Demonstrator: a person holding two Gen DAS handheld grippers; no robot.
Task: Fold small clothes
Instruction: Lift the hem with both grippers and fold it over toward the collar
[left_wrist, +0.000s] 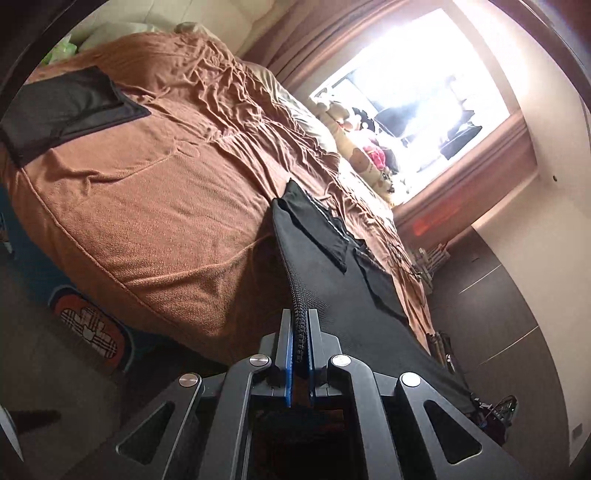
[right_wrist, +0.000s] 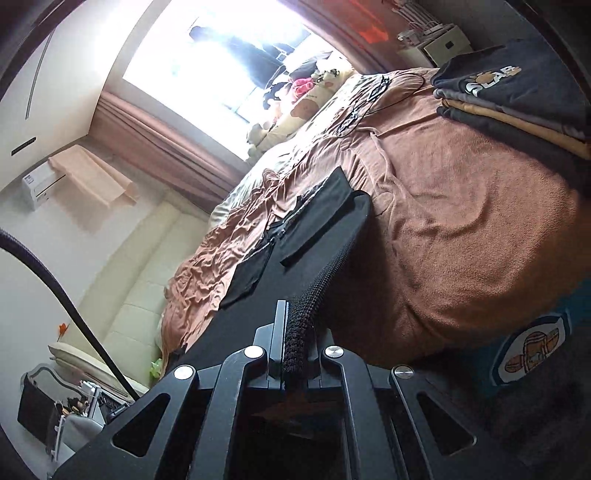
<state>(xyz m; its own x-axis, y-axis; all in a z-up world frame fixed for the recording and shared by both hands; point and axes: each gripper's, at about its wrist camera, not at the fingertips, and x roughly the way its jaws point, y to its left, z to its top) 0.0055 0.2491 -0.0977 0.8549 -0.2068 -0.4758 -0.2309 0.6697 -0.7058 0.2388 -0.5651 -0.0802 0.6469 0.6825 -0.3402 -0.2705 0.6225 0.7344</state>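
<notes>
A pair of black shorts (left_wrist: 325, 258) hangs stretched in the air above the near edge of a bed with a brown blanket (left_wrist: 147, 192). My left gripper (left_wrist: 300, 321) is shut on the ribbed waistband at one end. In the right wrist view the same black shorts (right_wrist: 295, 251) run away to the left, and my right gripper (right_wrist: 295, 321) is shut on the waistband's other end. The pockets lie turned out on the cloth.
A folded black garment (left_wrist: 66, 107) lies on the blanket at the far left. A stack of folded clothes (right_wrist: 517, 99) sits on the bed's right corner. Soft toys (left_wrist: 354, 144) line the bright window. A cable and glasses (right_wrist: 365, 99) lie on the blanket.
</notes>
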